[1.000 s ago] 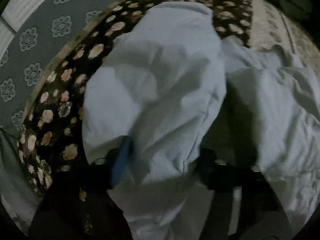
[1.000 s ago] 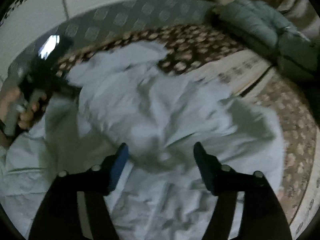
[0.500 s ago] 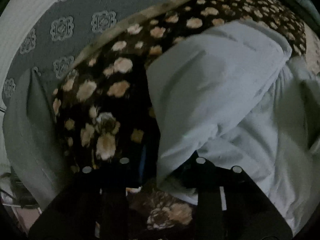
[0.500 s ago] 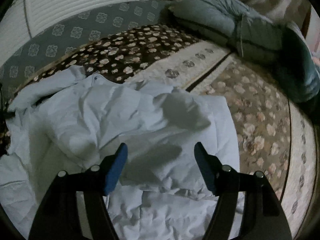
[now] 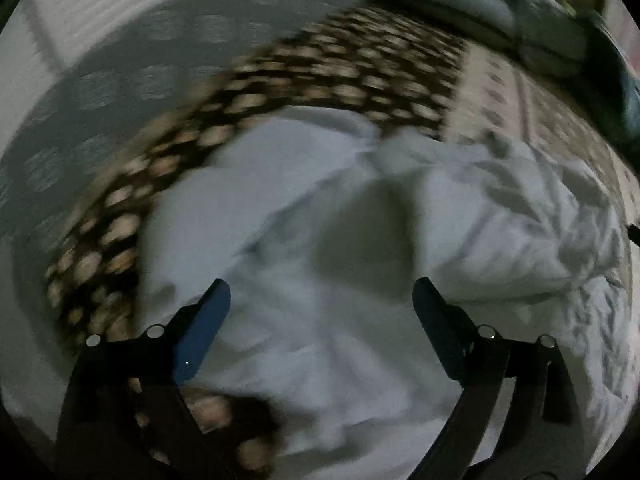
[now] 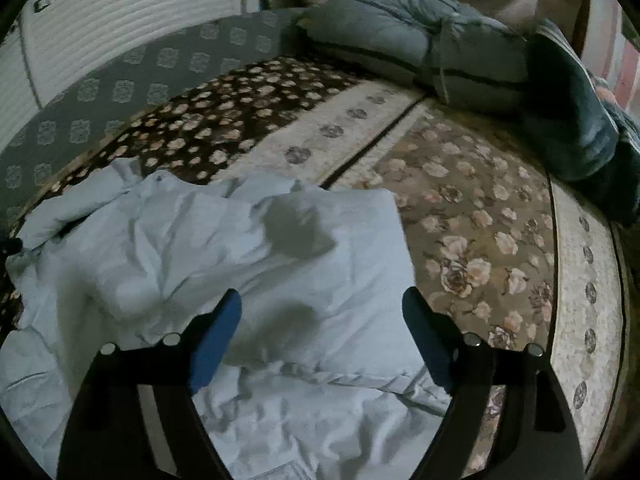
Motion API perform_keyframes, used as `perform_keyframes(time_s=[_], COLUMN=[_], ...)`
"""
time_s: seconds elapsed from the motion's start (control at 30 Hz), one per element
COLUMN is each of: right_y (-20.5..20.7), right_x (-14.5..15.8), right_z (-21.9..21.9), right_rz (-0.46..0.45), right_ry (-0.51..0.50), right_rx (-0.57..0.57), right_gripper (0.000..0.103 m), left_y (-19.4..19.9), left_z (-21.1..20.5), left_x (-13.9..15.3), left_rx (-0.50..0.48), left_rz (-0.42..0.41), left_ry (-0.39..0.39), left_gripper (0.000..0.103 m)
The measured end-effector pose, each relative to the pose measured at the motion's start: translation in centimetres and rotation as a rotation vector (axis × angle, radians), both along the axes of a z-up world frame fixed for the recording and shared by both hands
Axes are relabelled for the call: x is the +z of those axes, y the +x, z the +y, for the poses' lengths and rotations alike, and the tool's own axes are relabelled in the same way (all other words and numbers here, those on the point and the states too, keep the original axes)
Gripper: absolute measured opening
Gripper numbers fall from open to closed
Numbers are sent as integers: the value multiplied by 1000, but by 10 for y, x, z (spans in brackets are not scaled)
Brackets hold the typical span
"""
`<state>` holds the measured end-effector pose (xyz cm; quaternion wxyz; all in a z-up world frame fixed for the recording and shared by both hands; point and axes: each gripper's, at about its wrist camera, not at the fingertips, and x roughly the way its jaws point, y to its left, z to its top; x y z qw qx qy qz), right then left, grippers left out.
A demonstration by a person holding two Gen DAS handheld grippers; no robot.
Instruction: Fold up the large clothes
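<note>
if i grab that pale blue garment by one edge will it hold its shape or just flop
Probably flop: the garment lies crumpled in soft creases. It looks puffy and quilted, so likely light but bulky. On the bedspread it would probably drag and bunch rather than slide.

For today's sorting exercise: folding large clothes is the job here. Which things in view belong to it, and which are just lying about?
Belongs to the job:
- pale blue garment, crumpled on the bed
- left claw, opening, nothing gripped
- right claw, opening, nothing gripped

Just lying about:
- floral bedspread
- rolled grey quilt
- dark cushion
</note>
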<state>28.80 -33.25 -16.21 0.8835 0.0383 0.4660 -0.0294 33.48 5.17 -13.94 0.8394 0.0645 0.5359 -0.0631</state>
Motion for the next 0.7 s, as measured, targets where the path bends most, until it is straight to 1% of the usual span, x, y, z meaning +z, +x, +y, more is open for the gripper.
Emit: perform_keyframes(time_s=[0.03, 0.13, 0.17, 0.23, 0.27, 0.3, 0.33, 0.37, 0.4, 0.43, 0.47, 0.57, 0.6, 0.7], right_y=[0, -2, -4, -5, -6, -6, -5, -6, -5, -5, -5, -4, -4, -4], right_x=[-2, -10, -13, -17, -19, -20, -21, -21, -22, -22, -22, -19, -18, -16], right_z=[-2, -6, -6, -8, -9, -10, -11, -11, -12, -11, -11, -5, -4, 2], right_rz=[5, 23, 27, 33, 35, 36, 37, 37, 35, 31, 27, 13, 6, -7], right_ry=[4, -13, -17, -19, -17, -15, -12, -9, -2, 6, 10, 17, 20, 20], right_rx=[-3, -3, -3, -5, -8, -10, -13, -14, -15, -15, -15, -10, -7, -4], right_gripper=[84, 85, 85, 85, 85, 85, 85, 85, 85, 85, 85, 85, 85, 85], left_y=[4, 20, 26, 38, 43, 46, 49, 50, 50, 48, 48, 37, 34, 26], left_z=[-13, -66, -76, -89, -92, -94, -94, -92, -89, -84, -81, -61, -55, -40], left_x=[-3, -20, -28, -49, -63, -70, -77, -77, -75, -71, -69, -55, -50, -46], left_rx=[-28, -137, -153, -162, -158, -156, -147, -133, -112, -101, -93, -64, -54, -18], left_rz=[18, 52, 72, 128, 164, 183, 203, 201, 186, 177, 171, 140, 122, 107], left_ry=[-5, 41, 55, 56, 55, 50, 27, 25, 27, 28, 19, 4, 12, 10], left_gripper=[92, 92, 92, 91, 86, 79, 64, 47, 33, 16, 9, 4, 3, 3])
